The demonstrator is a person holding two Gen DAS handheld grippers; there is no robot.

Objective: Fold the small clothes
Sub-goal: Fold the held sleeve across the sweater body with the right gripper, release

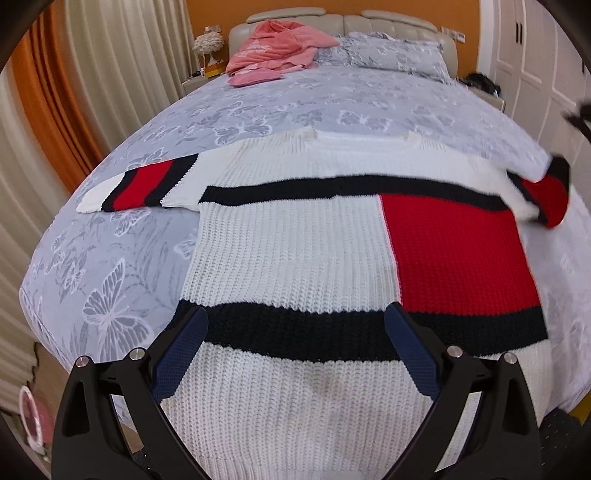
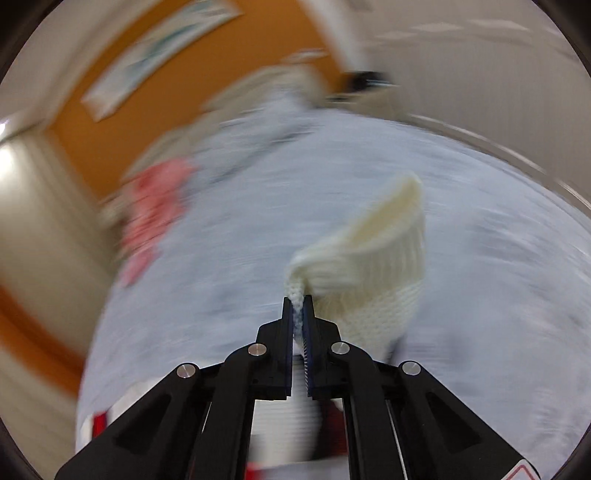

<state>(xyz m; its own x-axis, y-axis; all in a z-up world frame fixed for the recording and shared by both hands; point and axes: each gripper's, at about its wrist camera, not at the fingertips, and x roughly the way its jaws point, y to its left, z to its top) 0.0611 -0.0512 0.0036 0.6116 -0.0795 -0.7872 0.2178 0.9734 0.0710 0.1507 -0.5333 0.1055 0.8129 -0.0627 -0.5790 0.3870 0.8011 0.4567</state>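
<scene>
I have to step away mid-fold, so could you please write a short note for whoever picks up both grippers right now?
Left gripper: jaws open, over the lower part of the sweater, holding nothing.
Right gripper: jaws shut on the white cuff of one sleeve, lifted off the bed.
The sweater lies flat on the bed, the other sleeve spread out to its side.
Done: sleeve picked up. No fold laid yet.
Left: fold both sleeves in, then the body. A pink garment waits near the pillows.

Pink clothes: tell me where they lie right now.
In the left wrist view the pink clothes lie heaped at the far end of the bed, against the headboard, left of the pillow.
</scene>
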